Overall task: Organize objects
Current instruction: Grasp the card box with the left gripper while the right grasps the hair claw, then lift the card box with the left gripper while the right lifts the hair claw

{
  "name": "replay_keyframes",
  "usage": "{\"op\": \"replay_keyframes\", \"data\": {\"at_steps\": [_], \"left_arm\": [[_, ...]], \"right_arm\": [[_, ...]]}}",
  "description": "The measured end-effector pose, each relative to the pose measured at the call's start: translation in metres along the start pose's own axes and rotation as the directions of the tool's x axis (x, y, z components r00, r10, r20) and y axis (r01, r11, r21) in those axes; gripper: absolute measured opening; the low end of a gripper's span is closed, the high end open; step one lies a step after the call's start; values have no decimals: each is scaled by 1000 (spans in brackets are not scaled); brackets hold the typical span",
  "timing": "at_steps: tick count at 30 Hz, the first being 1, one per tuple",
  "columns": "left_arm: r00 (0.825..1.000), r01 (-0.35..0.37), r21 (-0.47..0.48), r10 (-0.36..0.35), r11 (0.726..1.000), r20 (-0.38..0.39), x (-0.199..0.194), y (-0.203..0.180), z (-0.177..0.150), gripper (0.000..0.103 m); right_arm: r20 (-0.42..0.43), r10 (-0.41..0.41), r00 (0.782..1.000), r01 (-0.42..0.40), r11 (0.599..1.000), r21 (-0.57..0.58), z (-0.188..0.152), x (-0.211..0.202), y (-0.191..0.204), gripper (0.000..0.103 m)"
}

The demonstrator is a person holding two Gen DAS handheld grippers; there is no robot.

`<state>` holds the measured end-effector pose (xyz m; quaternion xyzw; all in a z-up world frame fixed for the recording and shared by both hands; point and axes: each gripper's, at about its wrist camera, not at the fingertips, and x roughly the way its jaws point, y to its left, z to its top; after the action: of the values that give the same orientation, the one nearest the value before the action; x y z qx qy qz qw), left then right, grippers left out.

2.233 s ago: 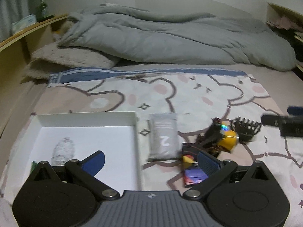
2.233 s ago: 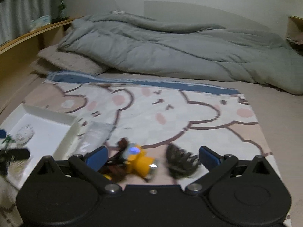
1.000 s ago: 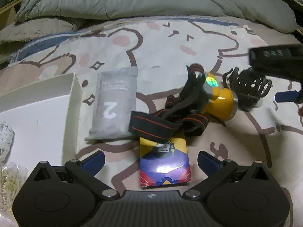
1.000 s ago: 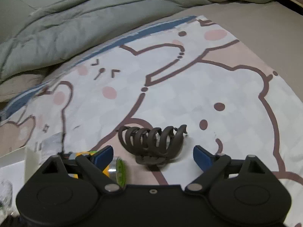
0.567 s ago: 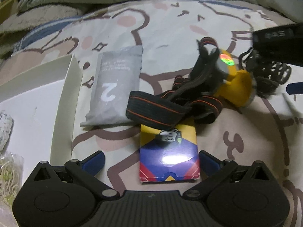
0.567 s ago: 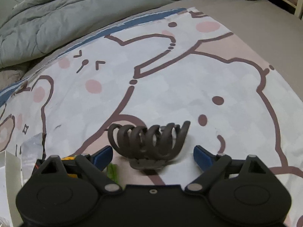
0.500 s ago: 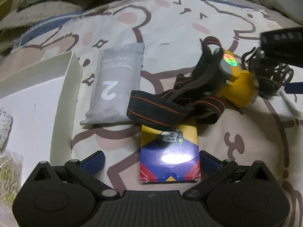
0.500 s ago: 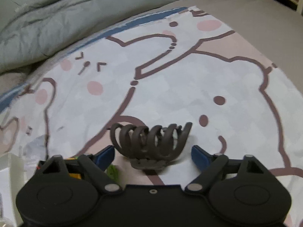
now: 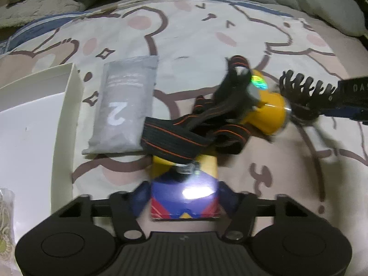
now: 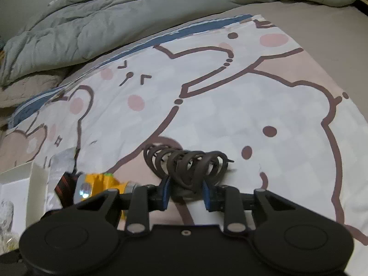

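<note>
My left gripper is shut on a small colourful box lying on the bear-print sheet. A yellow headlamp with a black and orange strap lies over the box's far end. A grey pouch marked 2 lies to the left. My right gripper is shut on the base of a dark brown hair claw clip; the clip also shows in the left wrist view. The headlamp shows at the left in the right wrist view.
A white open box stands at the left, with a bag of small items inside. A grey duvet is piled at the far side of the bed. The bear-print sheet spreads beyond the objects.
Both grippers have closed: the left on the colourful box, the right on the hair claw clip. Half a second ago both were open around them.
</note>
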<state>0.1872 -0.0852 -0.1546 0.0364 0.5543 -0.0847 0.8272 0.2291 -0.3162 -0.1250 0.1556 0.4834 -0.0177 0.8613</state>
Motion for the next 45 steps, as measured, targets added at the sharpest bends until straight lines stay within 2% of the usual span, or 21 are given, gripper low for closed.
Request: {"op": "replay_keyframes", "data": {"at_steps": [5, 14, 17, 19, 24, 27, 29, 31, 34, 38, 39, 42, 45], "left_arm": [[1000, 16, 13, -16, 1000, -9, -7, 4, -5, 60], [999, 34, 51, -33, 998, -28, -26, 3, -35, 60], [998, 49, 72, -47, 996, -37, -32, 0, -45, 60], [997, 60, 94, -56, 994, -46, -36, -2, -53, 60], [995, 86, 166, -75, 982, -73, -44, -6, -70, 60], [992, 101, 191, -85, 976, -92, -45, -5, -77, 60], [990, 113, 190, -95, 975, -101, -45, -2, -77, 60], [988, 126, 187, -107, 974, -109, -44, 0, -76, 60], [985, 146, 177, -125, 973, -122, -44, 4, -73, 60], [981, 160, 180, -137, 971, -135, -41, 7, -71, 60], [981, 163, 182, -139, 970, -137, -40, 7, -71, 60], [978, 174, 185, -149, 967, -144, -38, 9, -70, 61], [977, 179, 190, -153, 965, -145, -37, 9, -70, 61]], "right_arm": [[-9, 30, 999, -31, 999, -42, -8, -15, -9, 9], [20, 73, 997, -72, 994, -77, -19, -41, -24, 7], [40, 57, 998, -54, 996, -68, -17, -44, -27, 14], [58, 44, 997, -39, 996, -83, -15, -45, -26, 25], [120, 59, 991, -31, 975, -220, -8, -47, -9, 26], [107, 101, 989, -62, 947, -315, -6, -42, 6, 28], [75, 113, 991, -81, 937, -339, -6, -34, 12, 29], [55, 93, 994, -69, 936, -345, -5, -24, 16, 33], [54, 60, 997, -39, 946, -321, 1, -14, 15, 34], [104, 5, 995, 23, 965, -262, 12, -10, 5, 37], [113, -25, 993, 51, 969, -242, 15, -10, 1, 42], [139, -68, 988, 95, 975, -201, 21, -9, -14, 47], [183, -50, 982, 89, 972, -216, 20, -16, -21, 66]]}}
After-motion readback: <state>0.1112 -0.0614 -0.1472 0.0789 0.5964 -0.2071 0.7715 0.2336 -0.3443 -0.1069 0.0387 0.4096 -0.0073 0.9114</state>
